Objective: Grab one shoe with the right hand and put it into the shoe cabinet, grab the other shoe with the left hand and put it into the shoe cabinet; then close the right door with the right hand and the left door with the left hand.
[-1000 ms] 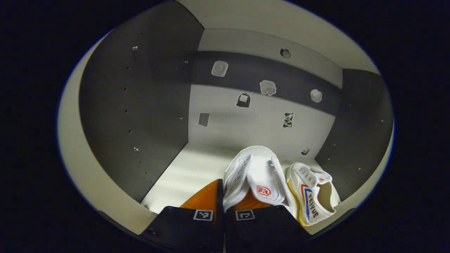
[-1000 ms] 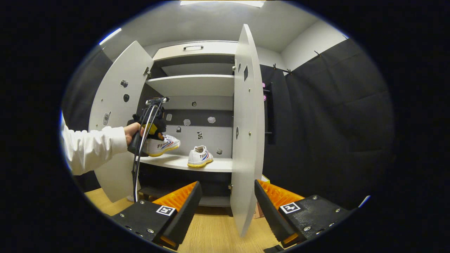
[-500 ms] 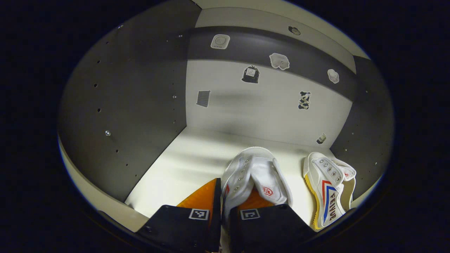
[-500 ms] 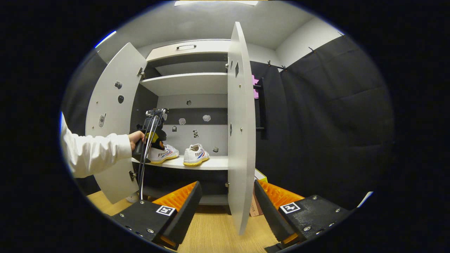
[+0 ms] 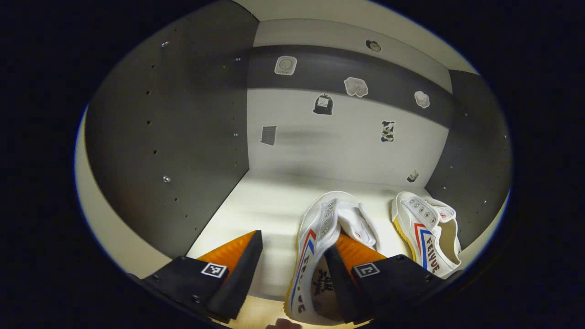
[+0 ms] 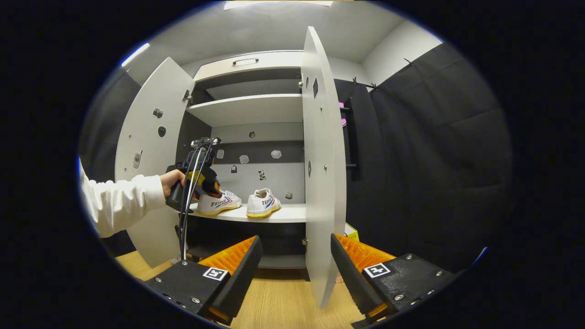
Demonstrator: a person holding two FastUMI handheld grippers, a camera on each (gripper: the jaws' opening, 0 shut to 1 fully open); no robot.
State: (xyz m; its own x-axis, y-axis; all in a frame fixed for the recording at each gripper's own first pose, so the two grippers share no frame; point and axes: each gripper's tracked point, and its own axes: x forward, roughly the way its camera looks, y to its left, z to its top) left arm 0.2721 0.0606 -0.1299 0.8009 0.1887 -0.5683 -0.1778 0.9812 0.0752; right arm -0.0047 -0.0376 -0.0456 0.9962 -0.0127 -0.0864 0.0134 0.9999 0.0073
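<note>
Now, line by line:
Left gripper [image 5: 292, 265]: fingers spread apart at the shelf's front edge, gripping nothing; one finger sits inside the nearer shoe's opening.
Nearer shoe [image 5: 320, 237]: on the cabinet shelf [image 5: 256, 205], toe toward the back panel, heel at the front edge.
Other shoe [image 5: 429, 233]: on the same shelf, beside the first, near the right side wall.
Right gripper [image 6: 292, 265]: fingers wide apart, empty, with the right door's [image 6: 322, 183] edge between them farther off.
Left door [image 6: 151, 151]: swung open.
Person's hand [image 6: 171, 180]: holds the left gripper at the shelf.
</note>
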